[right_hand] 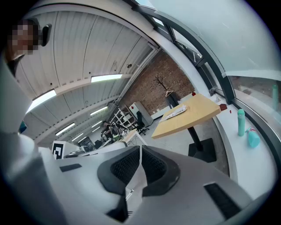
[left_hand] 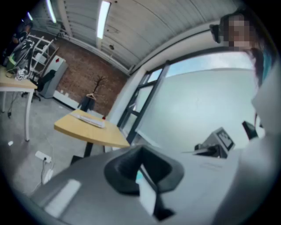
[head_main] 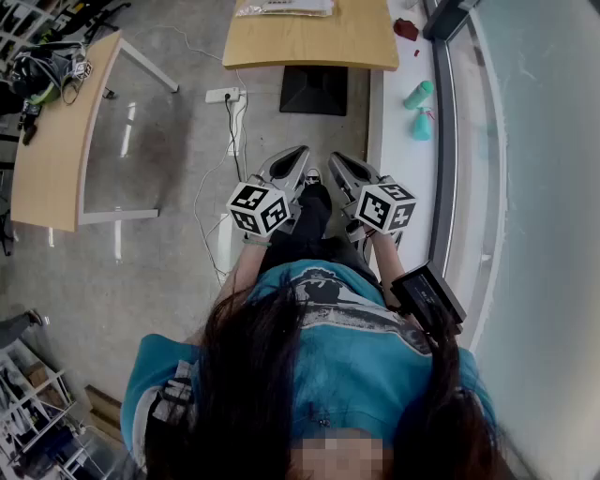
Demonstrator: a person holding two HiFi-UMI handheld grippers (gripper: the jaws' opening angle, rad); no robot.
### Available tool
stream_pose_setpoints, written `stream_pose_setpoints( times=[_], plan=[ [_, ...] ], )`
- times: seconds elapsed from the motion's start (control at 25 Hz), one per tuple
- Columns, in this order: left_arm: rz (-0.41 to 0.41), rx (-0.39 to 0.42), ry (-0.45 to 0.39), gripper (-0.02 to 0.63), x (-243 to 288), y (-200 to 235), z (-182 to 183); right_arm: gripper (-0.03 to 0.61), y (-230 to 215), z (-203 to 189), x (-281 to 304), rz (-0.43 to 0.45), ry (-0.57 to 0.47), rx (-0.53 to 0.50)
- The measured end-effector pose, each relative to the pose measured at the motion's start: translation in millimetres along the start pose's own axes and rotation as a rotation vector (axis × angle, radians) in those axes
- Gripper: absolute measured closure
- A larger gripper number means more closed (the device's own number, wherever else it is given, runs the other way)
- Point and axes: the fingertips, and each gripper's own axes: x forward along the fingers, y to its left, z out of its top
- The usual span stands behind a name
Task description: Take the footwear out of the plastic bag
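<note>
A clear plastic bag (head_main: 281, 7) lies flat on the far wooden table (head_main: 309, 42); I cannot make out what is in it. It also shows small in the left gripper view as the bag (left_hand: 90, 119) and in the right gripper view as the bag (right_hand: 175, 112). Both grippers are held close to the person's body, far from the table and pointing toward it. The left gripper (head_main: 298, 152) is shut with nothing in it, its pads together (left_hand: 140, 151). The right gripper (head_main: 336, 157) is likewise shut and empty (right_hand: 140, 149).
A black pedestal base (head_main: 314, 91) stands under the table, with a white power strip (head_main: 223, 95) and cables on the floor to its left. Two teal bottles (head_main: 419, 94) stand on the white window ledge at right. A curved wooden desk (head_main: 56, 131) is at left.
</note>
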Motion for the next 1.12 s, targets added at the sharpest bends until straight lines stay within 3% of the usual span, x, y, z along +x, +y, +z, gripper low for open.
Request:
stream_pose_setpoints(
  times=[0.68, 1.12],
  plan=[
    [-0.057, 0.032, -0.005, 0.612, 181.5, 127.2, 97.7, 0.554, -104.5, 134.5, 140.8, -0.03, 0.025, 0.009],
    [-0.026, -0.03, 0.013, 0.611, 226.8, 180.1, 117.3, 0.554, -145.2, 176.5, 180.8, -0.07, 0.043, 0.042]
  ],
)
